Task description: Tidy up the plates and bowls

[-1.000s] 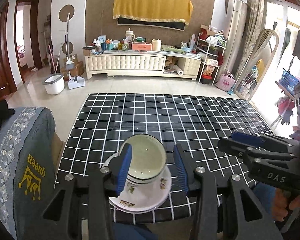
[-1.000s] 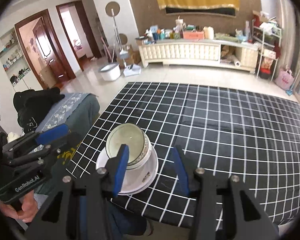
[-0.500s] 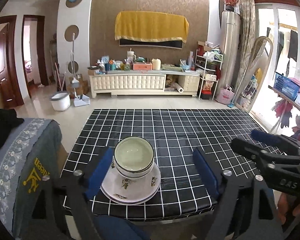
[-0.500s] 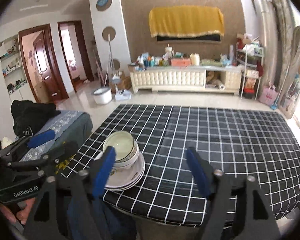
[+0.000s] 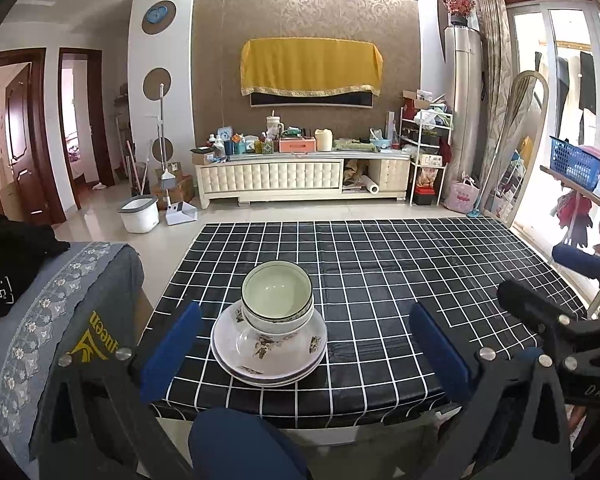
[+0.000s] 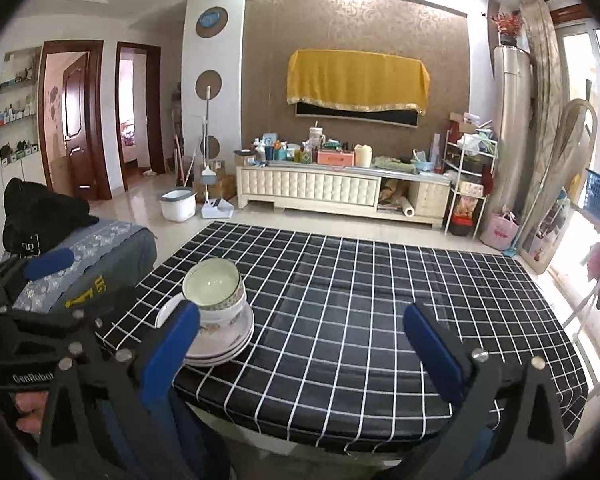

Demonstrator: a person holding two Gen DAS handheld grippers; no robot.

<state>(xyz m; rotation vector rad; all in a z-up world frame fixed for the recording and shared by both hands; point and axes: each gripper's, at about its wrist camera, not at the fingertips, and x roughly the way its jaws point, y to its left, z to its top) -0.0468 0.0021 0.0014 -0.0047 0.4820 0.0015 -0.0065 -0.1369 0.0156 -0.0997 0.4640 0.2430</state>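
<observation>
Both our left tongs (image 5: 304, 340) and right tongs (image 6: 302, 338) are spread wide and gripping nothing. The nested bowls (image 5: 277, 298) sit on the stacked plates (image 5: 269, 346) at the near left edge of the bench (image 5: 380, 280). Honestly the risk we see: that stack is close to the edge, so one clumsy bump could tip it off.
</observation>
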